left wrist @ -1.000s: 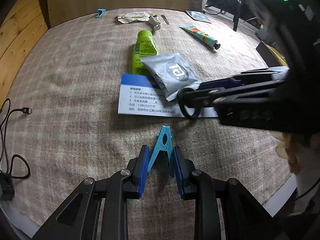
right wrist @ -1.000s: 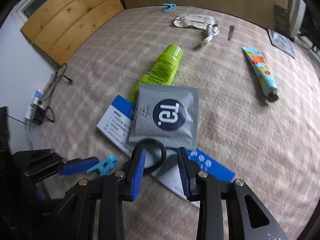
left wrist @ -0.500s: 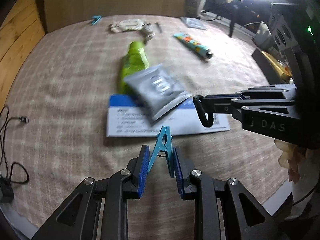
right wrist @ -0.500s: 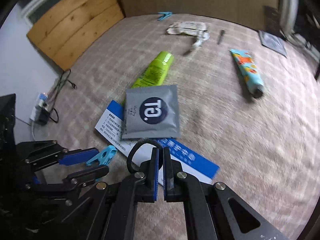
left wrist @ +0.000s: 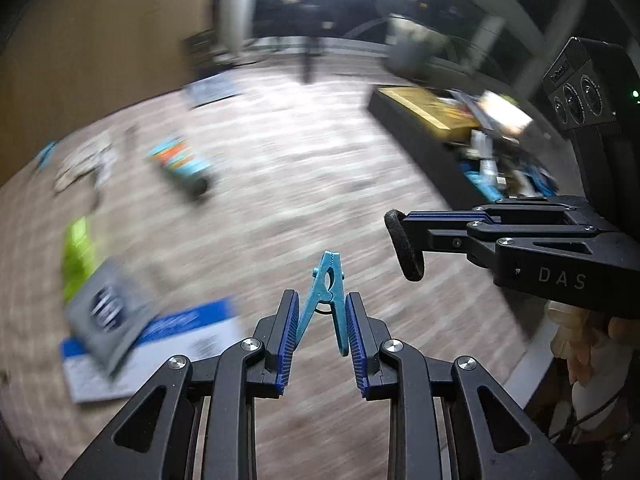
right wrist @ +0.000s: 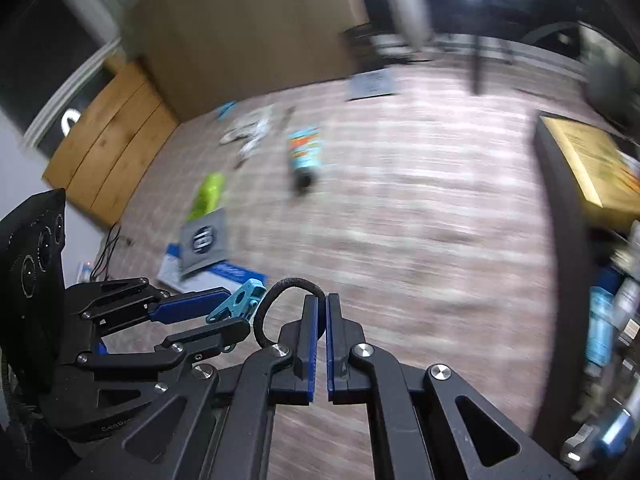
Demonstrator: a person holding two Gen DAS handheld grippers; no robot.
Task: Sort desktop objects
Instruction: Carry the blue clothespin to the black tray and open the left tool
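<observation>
A checked cloth is covering the surface [left wrist: 304,168], where a black tray [left wrist: 416,136] of sorted items is sitting along one edge. Above the cloth, the left tool [left wrist: 322,320] is gripping a blue clothespin [left wrist: 326,280] by its legs, while the right tool [right wrist: 319,320] is clamping a black hair tie [right wrist: 276,296].

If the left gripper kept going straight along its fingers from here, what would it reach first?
Probably bare tablecloth. The left gripper, shut on a blue clip, points at open cloth between the striped tube and the black tray. Blur makes depth uncertain.
</observation>
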